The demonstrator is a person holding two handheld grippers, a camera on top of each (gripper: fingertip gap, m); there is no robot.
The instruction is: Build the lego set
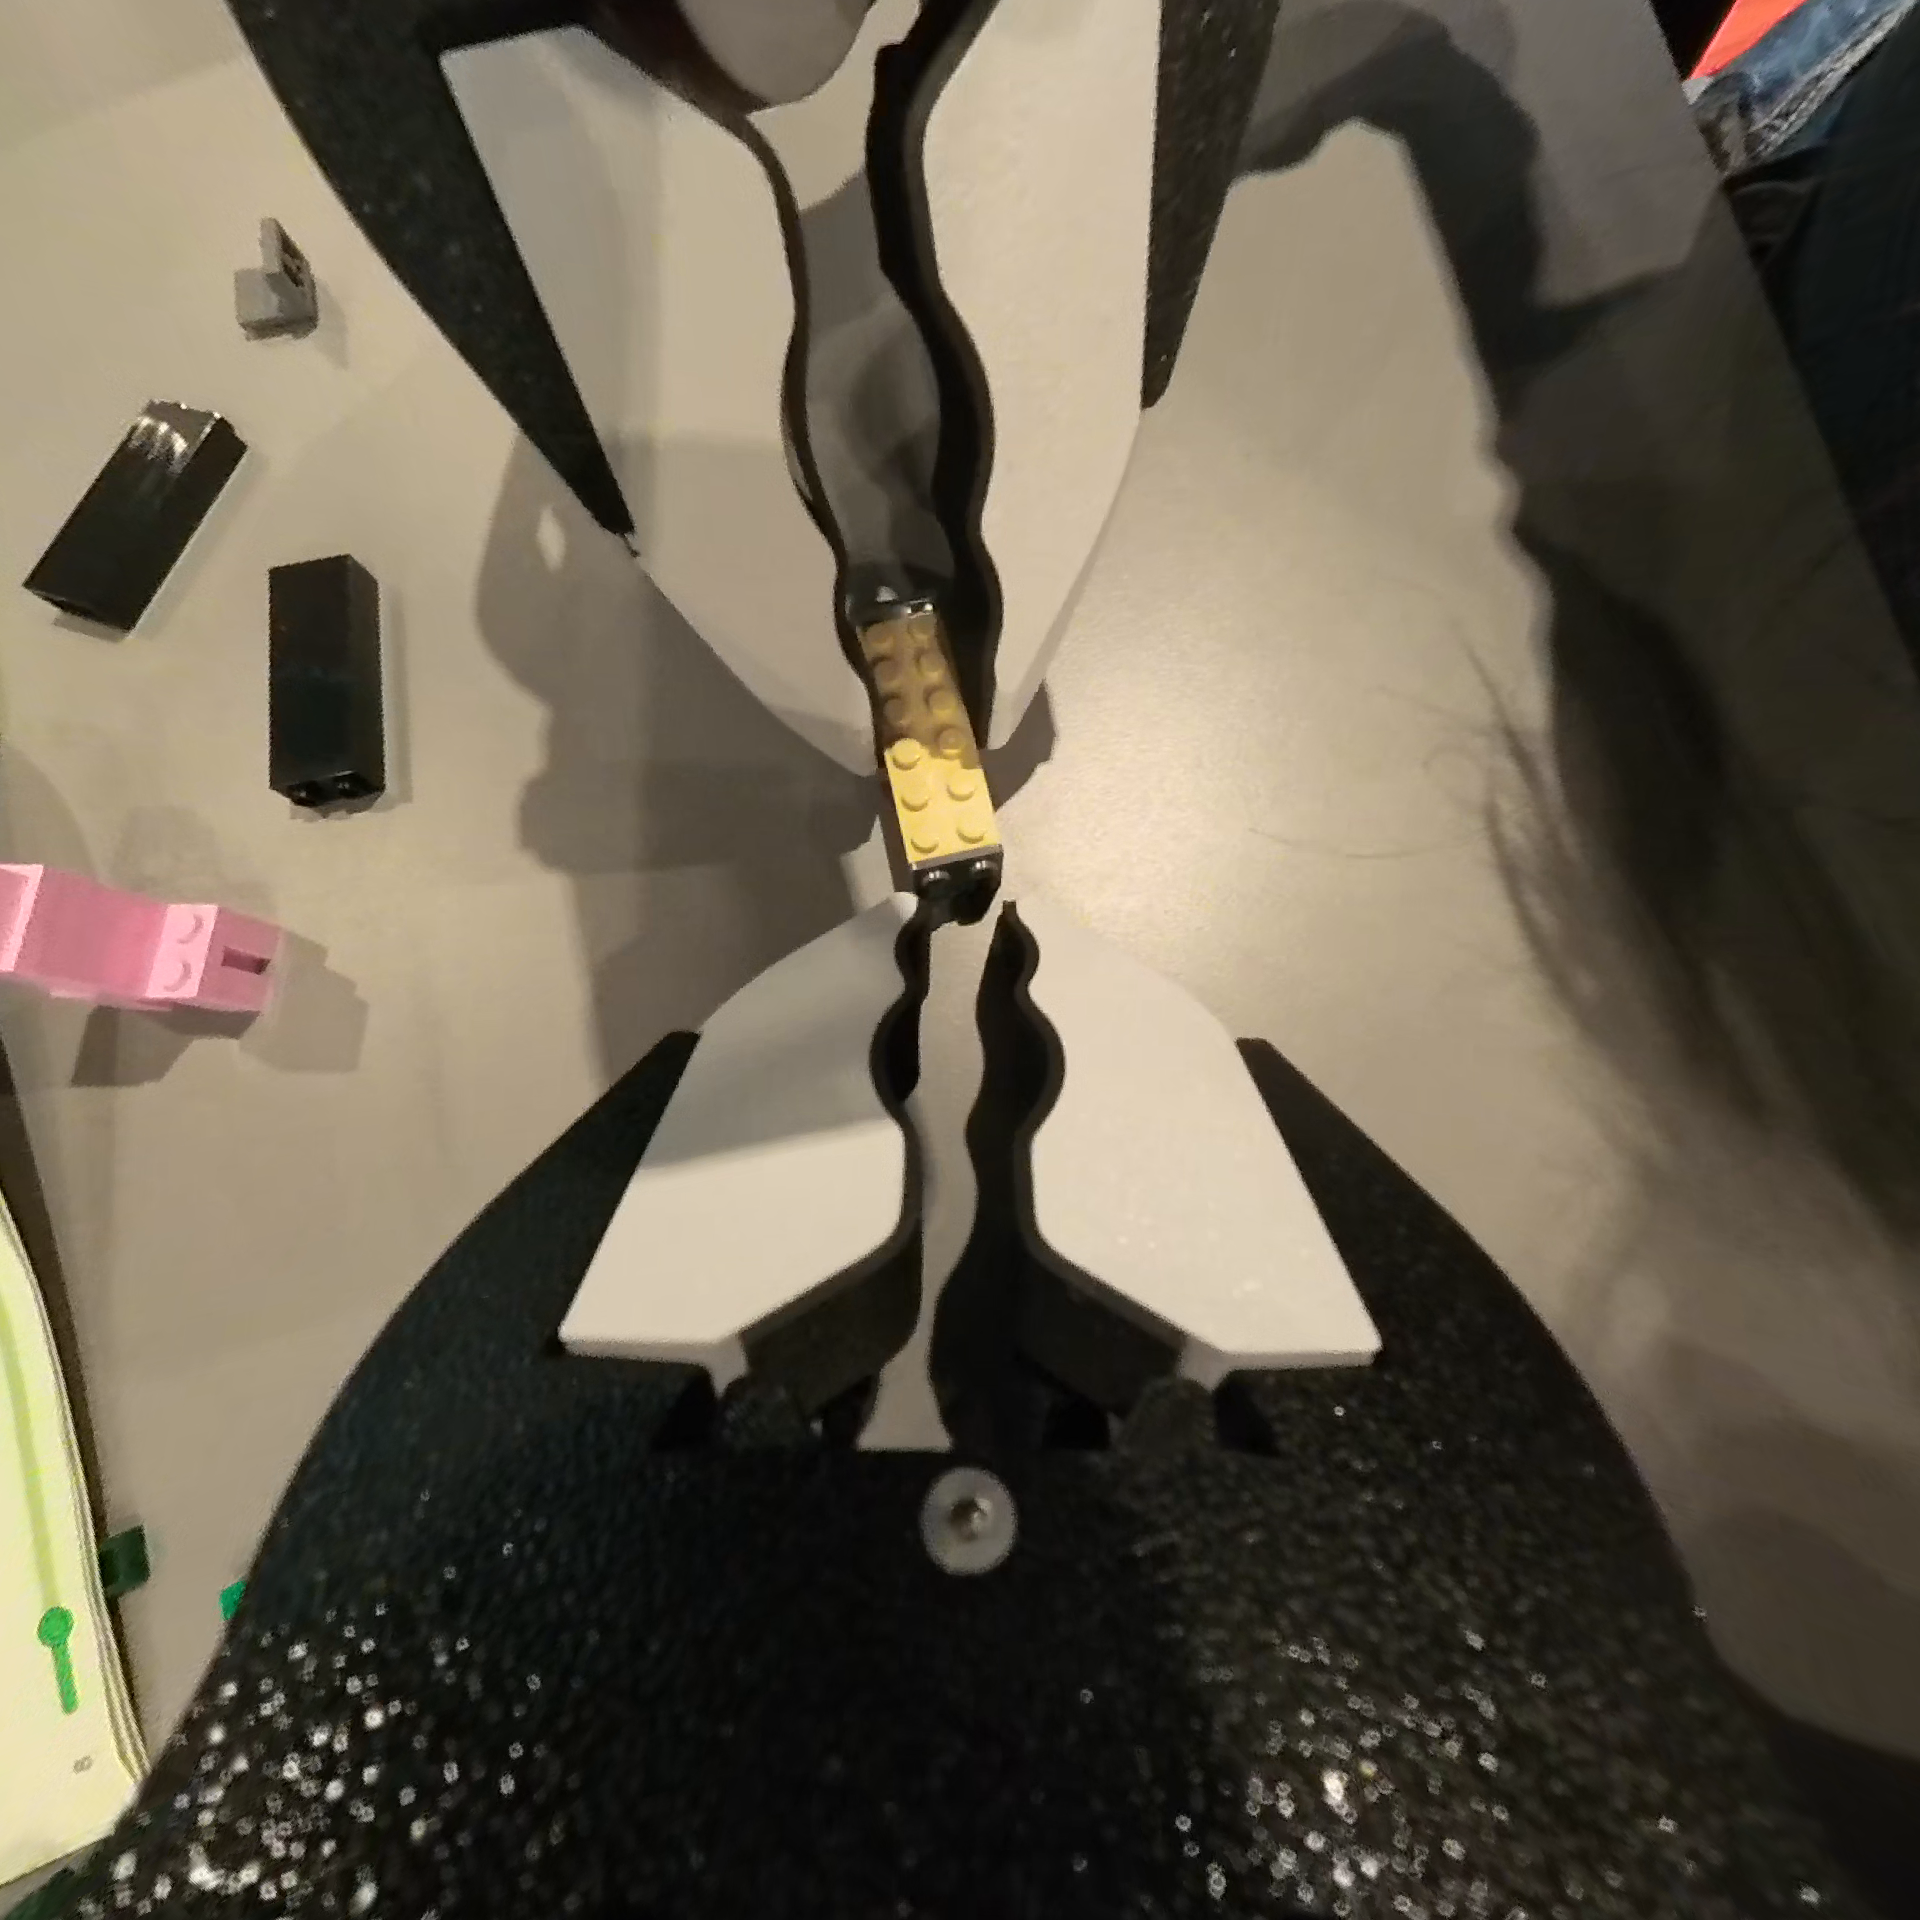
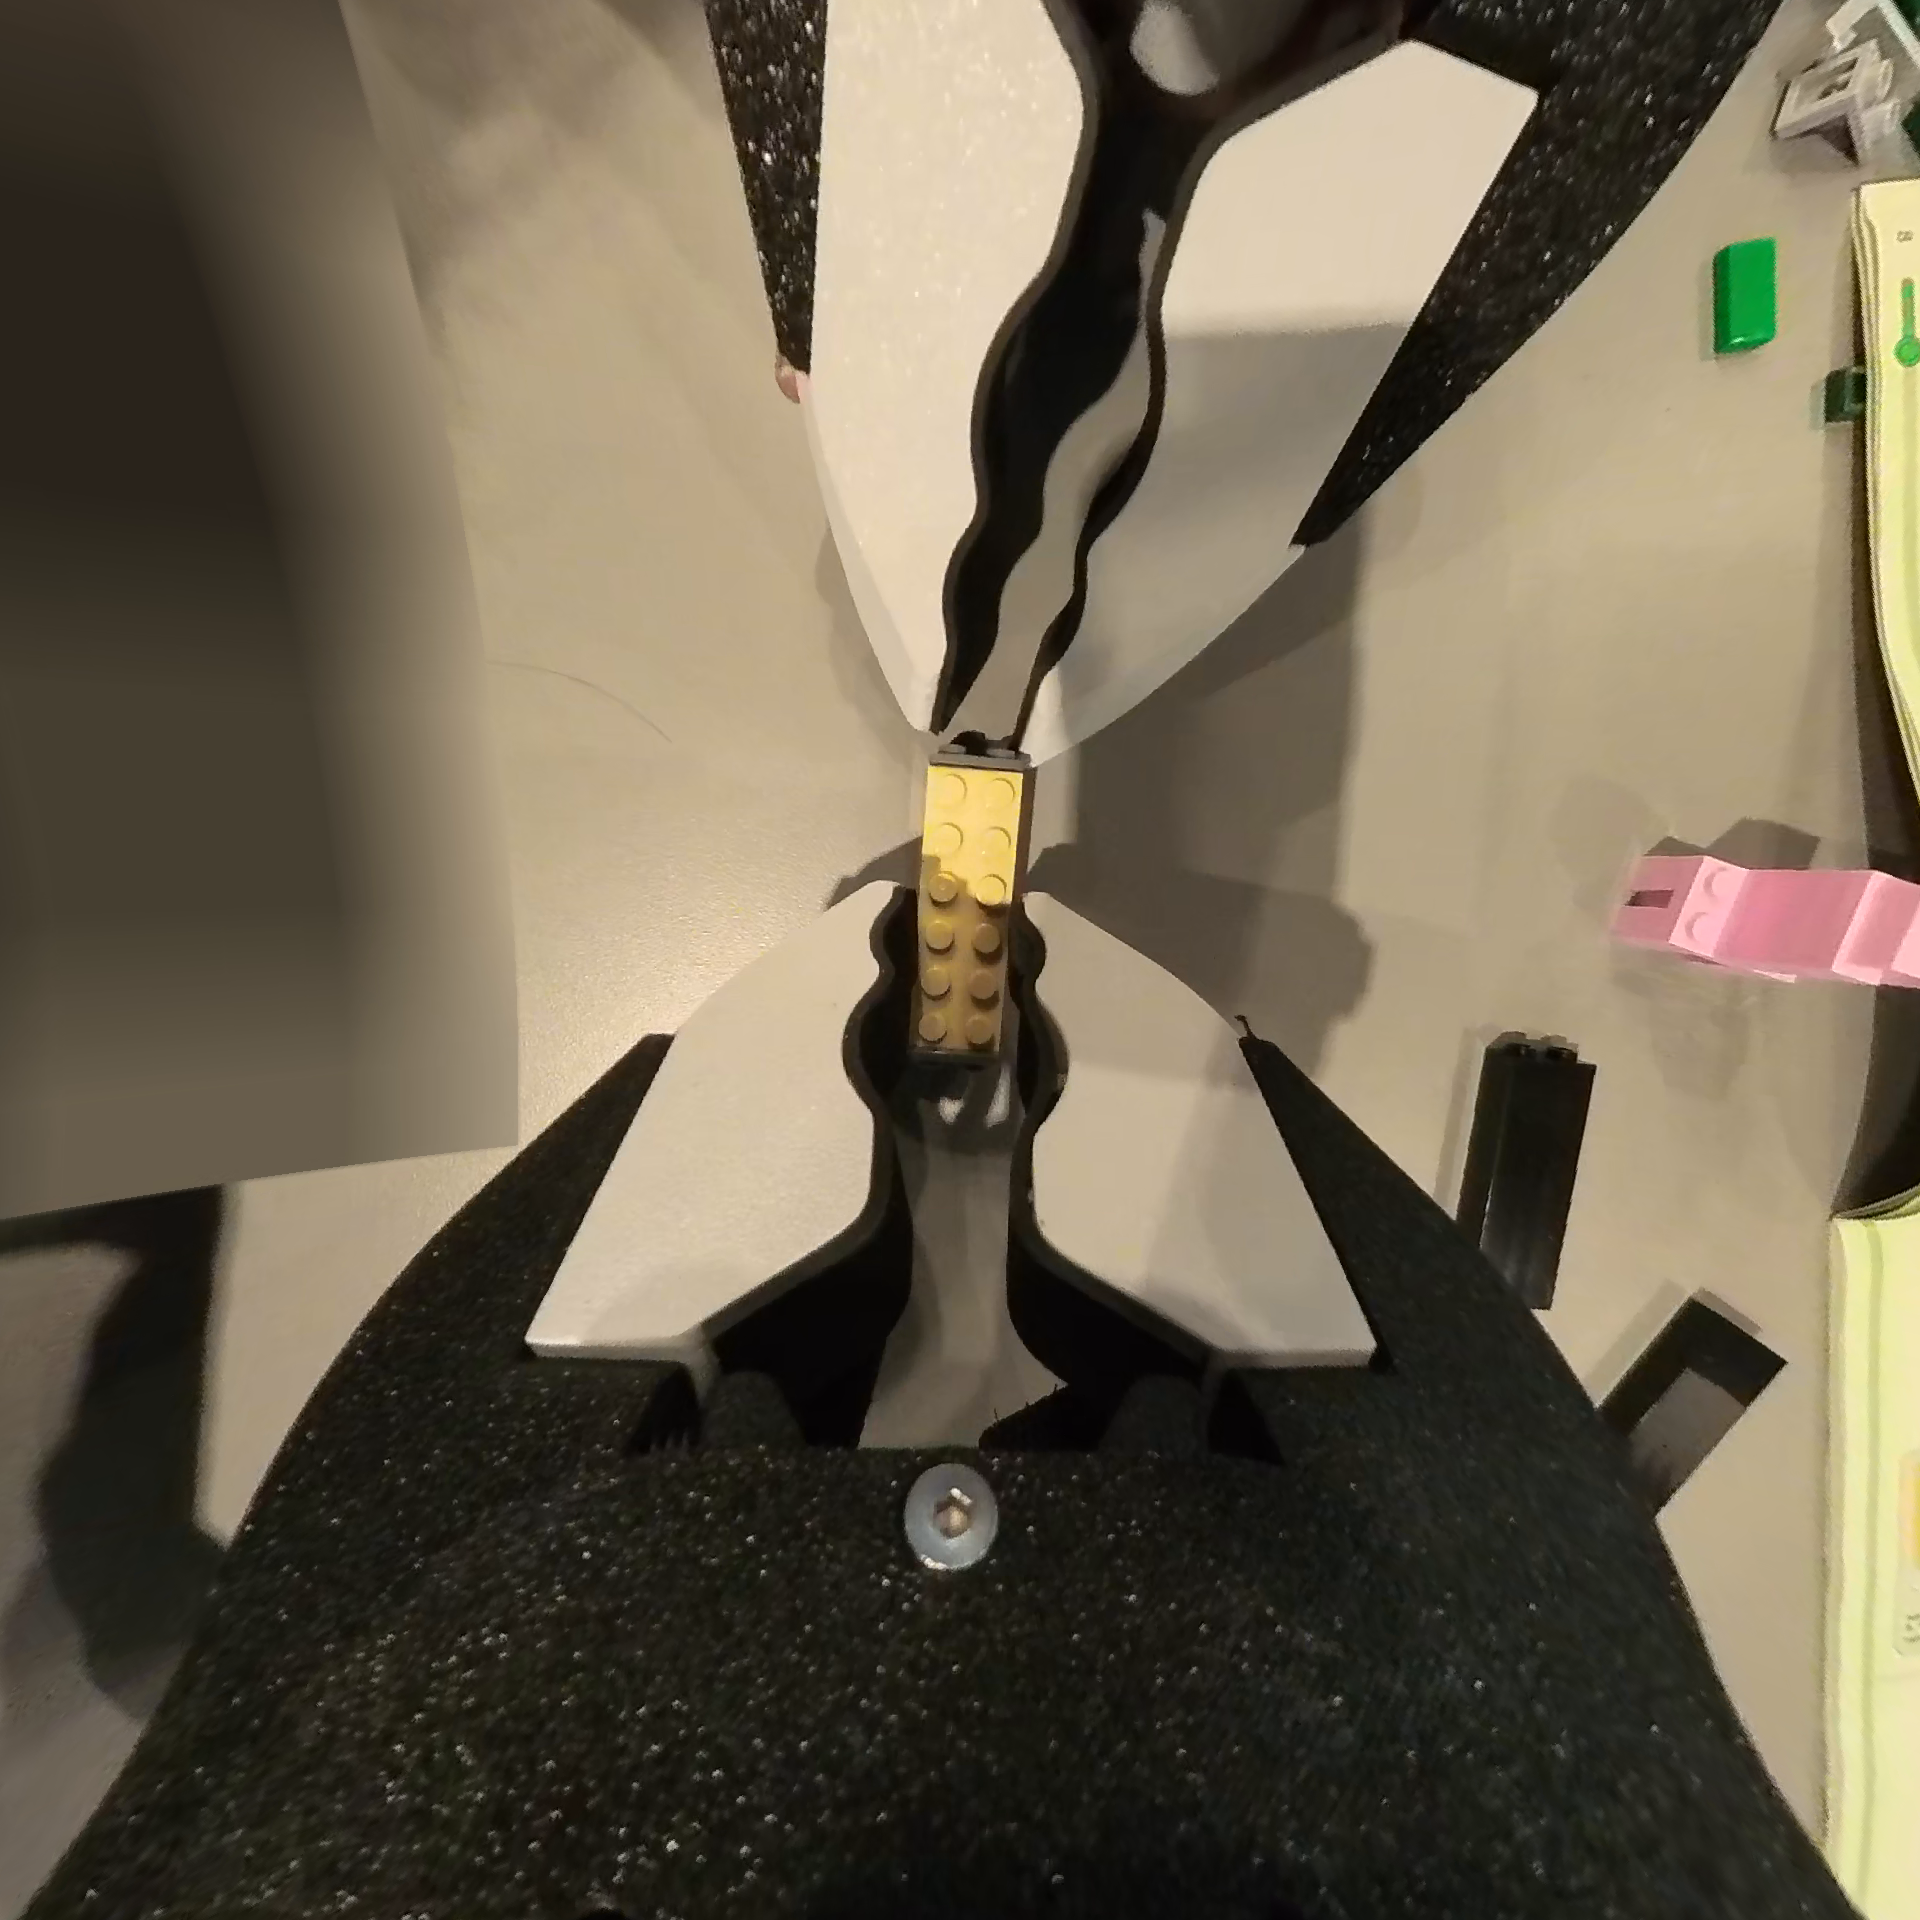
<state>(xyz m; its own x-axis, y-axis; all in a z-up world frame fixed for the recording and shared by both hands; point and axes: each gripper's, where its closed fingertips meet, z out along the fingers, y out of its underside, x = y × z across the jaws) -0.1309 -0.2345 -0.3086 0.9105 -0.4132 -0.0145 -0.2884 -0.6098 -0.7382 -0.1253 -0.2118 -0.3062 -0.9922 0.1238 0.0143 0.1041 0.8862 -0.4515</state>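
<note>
Brick passed nose to nose between my two grippers above the grey table.

My right gripper (image 2: 961, 987) pinches the yellow-topped brick (image 2: 968, 914) along its sides; my left gripper (image 1: 961, 914) touches its far end, fingers a narrow gap apart. Black bricks (image 1: 324, 681) and a pink assembly (image 1: 135, 951) lie toward the table's edge beside the instruction booklet (image 2: 1886, 582).

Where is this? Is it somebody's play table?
Probably a hobby or work table: a plain grey top with loose black bricks, a pink brick piece and a pale green instruction booklet lying beside them.
</note>
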